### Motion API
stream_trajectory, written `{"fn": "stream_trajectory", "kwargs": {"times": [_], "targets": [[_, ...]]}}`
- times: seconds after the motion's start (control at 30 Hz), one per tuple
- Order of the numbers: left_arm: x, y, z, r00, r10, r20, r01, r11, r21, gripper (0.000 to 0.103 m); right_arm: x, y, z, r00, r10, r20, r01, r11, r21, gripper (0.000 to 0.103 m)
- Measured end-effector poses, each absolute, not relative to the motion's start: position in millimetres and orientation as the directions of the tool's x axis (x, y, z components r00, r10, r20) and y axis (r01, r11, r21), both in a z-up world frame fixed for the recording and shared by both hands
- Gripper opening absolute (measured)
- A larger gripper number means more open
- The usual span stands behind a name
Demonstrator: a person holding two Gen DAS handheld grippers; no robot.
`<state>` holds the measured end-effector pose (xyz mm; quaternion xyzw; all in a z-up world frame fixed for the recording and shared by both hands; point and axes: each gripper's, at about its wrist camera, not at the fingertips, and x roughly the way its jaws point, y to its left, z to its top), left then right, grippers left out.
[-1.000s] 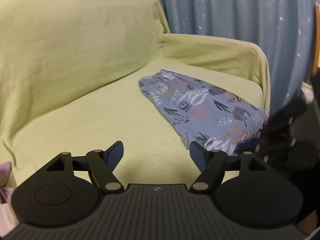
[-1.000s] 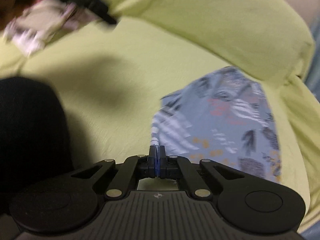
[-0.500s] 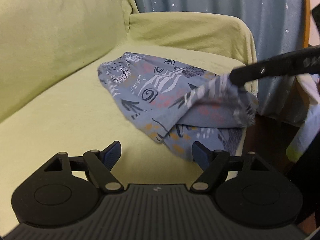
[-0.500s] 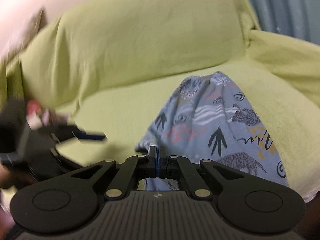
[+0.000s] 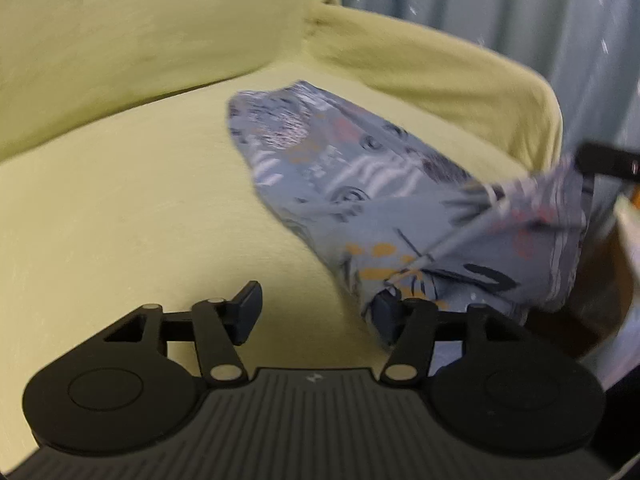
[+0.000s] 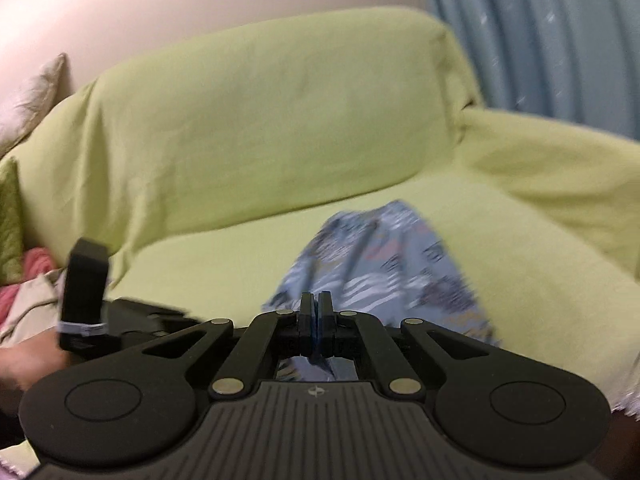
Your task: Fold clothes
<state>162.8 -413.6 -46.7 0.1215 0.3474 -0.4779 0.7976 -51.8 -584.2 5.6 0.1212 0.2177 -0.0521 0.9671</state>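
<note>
A blue-grey patterned garment (image 5: 360,184) lies on the green-covered sofa seat (image 5: 120,208), its near end lifted off the cushion. My right gripper (image 6: 316,312) is shut on the garment (image 6: 384,264) at its near edge, and it shows in the left wrist view as a black bar (image 5: 608,160) holding the raised corner. My left gripper (image 5: 316,312) is open, low over the seat. Its right finger (image 5: 386,312) touches the hanging fold; nothing sits between the fingers.
The sofa back (image 6: 260,132) and armrest (image 5: 440,68) enclose the seat. A blue curtain (image 5: 500,8) hangs behind. Pink and beige clothes (image 6: 28,292) lie at the left, beside a pale cushion (image 6: 28,96). The left gripper's body (image 6: 86,292) shows there.
The right gripper has lifted the garment's corner higher and further right. My left gripper moved in towards the hanging fold, still open.
</note>
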Motion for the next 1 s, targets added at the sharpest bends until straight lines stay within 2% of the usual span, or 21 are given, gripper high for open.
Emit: {"fn": "stream_trajectory", "kwargs": {"times": [0.07, 0.13, 0.2, 0.27, 0.33, 0.43, 0.57, 0.63, 0.67, 0.73, 0.77, 0.83, 0.9, 0.93, 0.97, 1.0], "targets": [[166, -409, -47, 0.291, -0.683, -0.671, 0.847, 0.51, -0.152, 0.042, -53, -586, 6, 0.899, -0.08, -0.431, 0.177, 0.966, 0.189, 0.0], [166, -406, -45, 0.281, -0.689, -0.668, 0.851, 0.501, -0.158, 0.025, -54, -588, 5, 0.894, -0.098, -0.438, 0.19, 0.967, 0.171, 0.0], [164, -405, -41, 0.273, -0.697, -0.662, 0.86, 0.485, -0.156, 0.019, -54, -588, 2, 0.888, -0.093, -0.45, 0.19, 0.966, 0.175, 0.0], [161, -404, -38, 0.265, -0.706, -0.657, 0.869, 0.47, -0.153, 0.019, -54, -586, -3, 0.881, -0.077, -0.467, 0.178, 0.968, 0.177, 0.0], [158, -403, -34, 0.257, -0.714, -0.652, 0.878, 0.454, -0.151, 0.014, -52, -584, -8, 0.872, -0.047, -0.487, 0.155, 0.971, 0.184, 0.0], [156, -404, -28, 0.243, -0.724, -0.646, 0.89, 0.431, -0.148, 0.014, -51, -569, -15, 0.854, 0.018, -0.52, 0.079, 0.983, 0.164, 0.021], [160, -414, -21, 0.203, -0.724, -0.66, 0.905, 0.395, -0.155, 0.013, -50, -525, -28, 0.822, 0.127, -0.555, -0.111, 0.992, 0.062, 0.032], [162, -419, -17, 0.181, -0.724, -0.666, 0.913, 0.376, -0.16, 0.013, -45, -501, -37, 0.804, 0.108, -0.585, -0.16, 0.986, -0.038, 0.035], [163, -422, -15, 0.17, -0.724, -0.668, 0.916, 0.366, -0.164, 0.013, -43, -490, -42, 0.796, 0.095, -0.598, -0.185, 0.979, -0.089, 0.043], [164, -426, -10, 0.162, -0.726, -0.669, 0.925, 0.347, -0.153, 0.013, -40, -477, -52, 0.788, 0.064, -0.613, -0.212, 0.962, -0.173, 0.052], [163, -428, -8, 0.159, -0.726, -0.669, 0.931, 0.336, -0.144, 0.013, -38, -473, -57, 0.784, 0.051, -0.618, -0.222, 0.954, -0.203, 0.053], [162, -433, -5, 0.16, -0.721, -0.674, 0.94, 0.32, -0.119, 0.013, -32, -471, -65, 0.774, 0.016, -0.633, -0.216, 0.946, -0.241, 0.049], [162, -435, -4, 0.164, -0.715, -0.68, 0.948, 0.306, -0.093, 0.014, -29, -481, -65, 0.772, -0.004, -0.636, -0.173, 0.961, -0.217, 0.028], [161, -437, -3, 0.166, -0.712, -0.682, 0.951, 0.299, -0.08, 0.014, -30, -488, -63, 0.776, -0.018, -0.631, -0.145, 0.968, -0.205, 0.011], [161, -438, -3, 0.171, -0.705, -0.688, 0.955, 0.29, -0.059, 0.014, -32, -494, -62, 0.779, -0.031, -0.626, -0.116, 0.974, -0.193, 0.0], [161, -439, -4, 0.176, -0.698, -0.694, 0.959, 0.28, -0.038, 0.014, -33, -501, -60, 0.782, -0.045, -0.622, -0.087, 0.98, -0.181, 0.0]]}}
